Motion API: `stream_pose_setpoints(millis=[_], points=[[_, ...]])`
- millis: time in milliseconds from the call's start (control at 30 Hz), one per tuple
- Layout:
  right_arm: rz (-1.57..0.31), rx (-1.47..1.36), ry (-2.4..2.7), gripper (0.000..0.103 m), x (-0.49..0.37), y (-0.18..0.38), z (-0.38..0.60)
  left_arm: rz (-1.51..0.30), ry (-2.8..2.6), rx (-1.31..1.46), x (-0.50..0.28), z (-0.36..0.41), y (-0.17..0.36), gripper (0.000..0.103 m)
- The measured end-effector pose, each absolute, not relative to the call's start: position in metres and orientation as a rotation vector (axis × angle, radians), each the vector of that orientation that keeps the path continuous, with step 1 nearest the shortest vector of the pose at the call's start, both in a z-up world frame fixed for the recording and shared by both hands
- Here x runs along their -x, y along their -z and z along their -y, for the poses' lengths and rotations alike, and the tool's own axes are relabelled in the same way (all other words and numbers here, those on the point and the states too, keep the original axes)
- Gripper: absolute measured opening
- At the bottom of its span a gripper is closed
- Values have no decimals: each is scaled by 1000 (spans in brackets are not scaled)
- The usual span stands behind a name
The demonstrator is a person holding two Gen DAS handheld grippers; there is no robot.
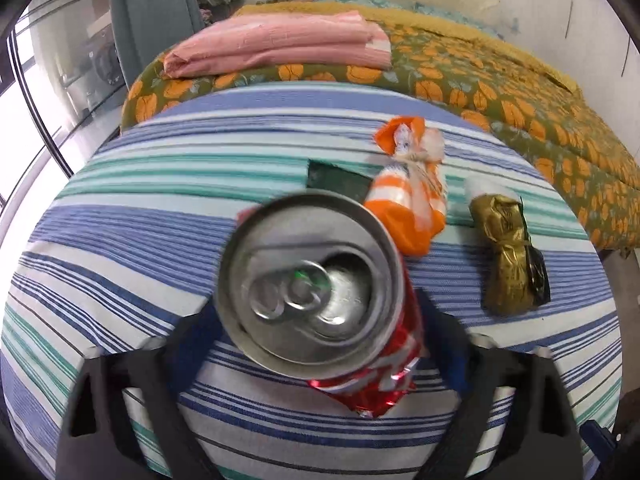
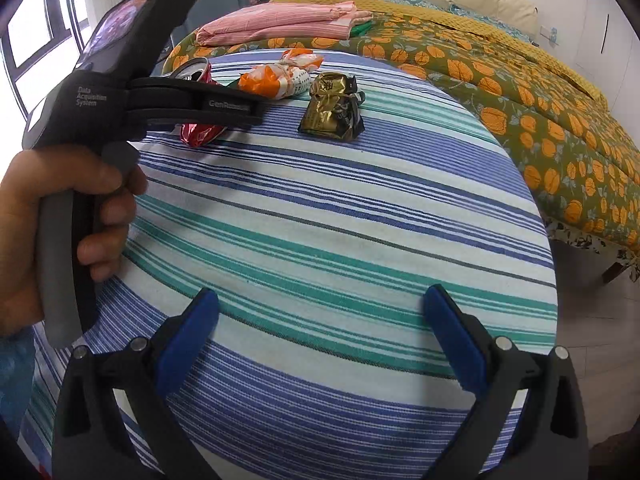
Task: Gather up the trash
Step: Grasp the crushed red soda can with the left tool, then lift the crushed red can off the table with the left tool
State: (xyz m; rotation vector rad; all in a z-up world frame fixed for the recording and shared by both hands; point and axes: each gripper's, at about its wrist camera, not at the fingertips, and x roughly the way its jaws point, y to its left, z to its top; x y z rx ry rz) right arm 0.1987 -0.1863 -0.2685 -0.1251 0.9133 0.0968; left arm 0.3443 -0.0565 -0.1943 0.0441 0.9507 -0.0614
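Note:
A crushed red soda can (image 1: 312, 280) stands on the striped cloth (image 1: 120, 240), its silver top facing the left wrist camera. My left gripper (image 1: 320, 320) straddles the can with a blue pad on each side; a small gap shows by the right pad, so it reads as open. In the right wrist view a hand holds the left gripper (image 2: 240, 110) around the can (image 2: 196, 74). Beyond it lie an orange-and-white wrapper (image 1: 408, 200) (image 2: 276, 78) and a crumpled gold wrapper (image 1: 508, 256) (image 2: 332, 108). My right gripper (image 2: 320, 296) is open over bare cloth, holding nothing.
A flat dark green scrap (image 1: 336, 180) lies behind the can. Past the round striped table is a bed with an orange-flowered cover (image 2: 540, 120) and folded pink cloth (image 2: 280, 20). Windows are at the left; the table drops off at the right.

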Motion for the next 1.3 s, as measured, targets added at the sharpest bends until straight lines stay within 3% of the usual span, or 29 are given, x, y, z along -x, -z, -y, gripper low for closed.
stream_pose_setpoints(millis=[33, 200, 600, 633, 733, 833, 1300], points=[[-913, 125, -97, 98, -199, 269, 186, -944, 75, -49, -344, 55, 192, 62], [-913, 125, -97, 99, -199, 268, 186, -918, 117, -74, -327, 37, 180, 62], [-912, 124, -97, 99, -199, 268, 186, -941, 292, -235, -204, -17, 178, 63], [-912, 124, -97, 99, -199, 268, 186, -951, 293, -228, -201, -18, 182, 65], [-912, 124, -97, 99, -199, 268, 186, -930, 217, -232, -197, -21, 189, 92], [-912, 124, -97, 99, -199, 268, 186, -942, 175, -179, -201, -27, 192, 98], [-911, 123, -97, 99, -199, 268, 186, -962, 191, -114, -205, -35, 196, 99]])
